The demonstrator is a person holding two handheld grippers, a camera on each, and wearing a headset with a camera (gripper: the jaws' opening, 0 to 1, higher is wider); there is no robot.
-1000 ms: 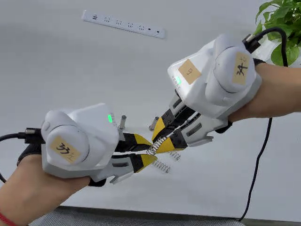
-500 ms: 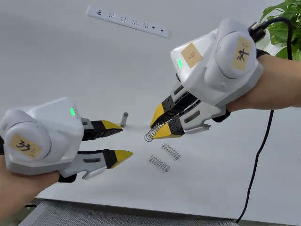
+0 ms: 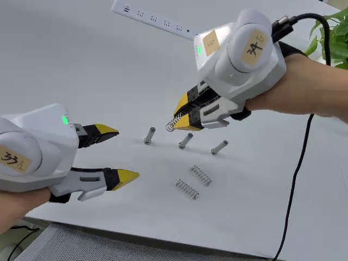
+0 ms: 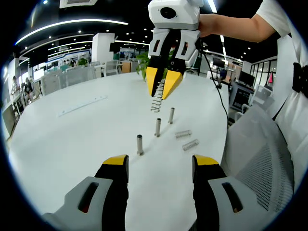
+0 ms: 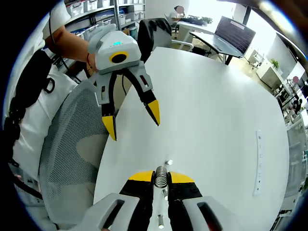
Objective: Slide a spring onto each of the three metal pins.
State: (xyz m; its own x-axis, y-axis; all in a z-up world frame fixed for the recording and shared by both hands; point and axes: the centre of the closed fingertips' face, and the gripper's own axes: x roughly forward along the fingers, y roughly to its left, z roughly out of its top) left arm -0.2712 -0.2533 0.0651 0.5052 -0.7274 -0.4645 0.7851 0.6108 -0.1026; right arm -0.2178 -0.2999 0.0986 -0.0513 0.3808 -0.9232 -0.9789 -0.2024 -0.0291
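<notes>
Right tool (image 3: 176, 120) pinches a coiled wire spring (image 3: 171, 126); left tool (image 3: 126, 153) gapes empty.

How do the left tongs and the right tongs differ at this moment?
The left tongs are open and empty; the right tongs are shut on a spring. The left tongs point level across the table, off to one side of the pins; the right tongs are above the pins, angled down toward them. Both have yellow-and-black tips on a white body.
</notes>
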